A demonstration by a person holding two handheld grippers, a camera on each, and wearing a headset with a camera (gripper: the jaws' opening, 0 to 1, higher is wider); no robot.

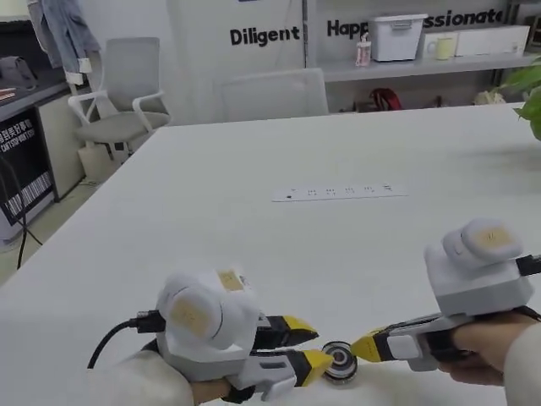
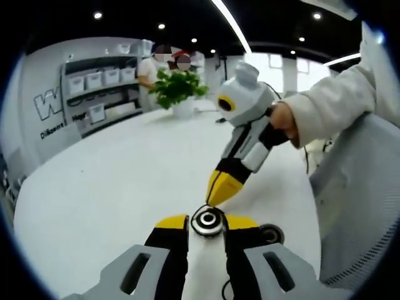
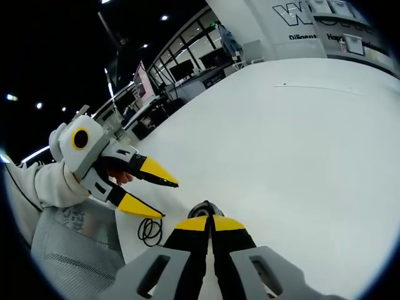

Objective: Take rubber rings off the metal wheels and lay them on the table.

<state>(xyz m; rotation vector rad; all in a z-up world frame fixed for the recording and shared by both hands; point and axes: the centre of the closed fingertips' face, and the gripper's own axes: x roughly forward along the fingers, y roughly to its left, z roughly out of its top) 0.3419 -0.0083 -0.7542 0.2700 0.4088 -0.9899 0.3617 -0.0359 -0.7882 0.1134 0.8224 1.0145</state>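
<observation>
The metal wheel point(image 1: 340, 359) sits on the table point(image 1: 254, 254) near its front edge, between the left gripper point(image 1: 319, 342) on its left and the right gripper point(image 1: 359, 347) on its right. A power strip point(image 1: 338, 193) lies farther back, mid-table. A chair point(image 1: 270, 93) stands behind the far edge, with a shelf point(image 1: 380, 68) behind it.

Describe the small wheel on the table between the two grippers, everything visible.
The metal wheel is small and round: a shiny silver hub with a dark centre, ringed by a black rubber band. It looks to lie flat on the white table, between the open left gripper and the shut right gripper. Whether either tip touches it is unclear.
</observation>
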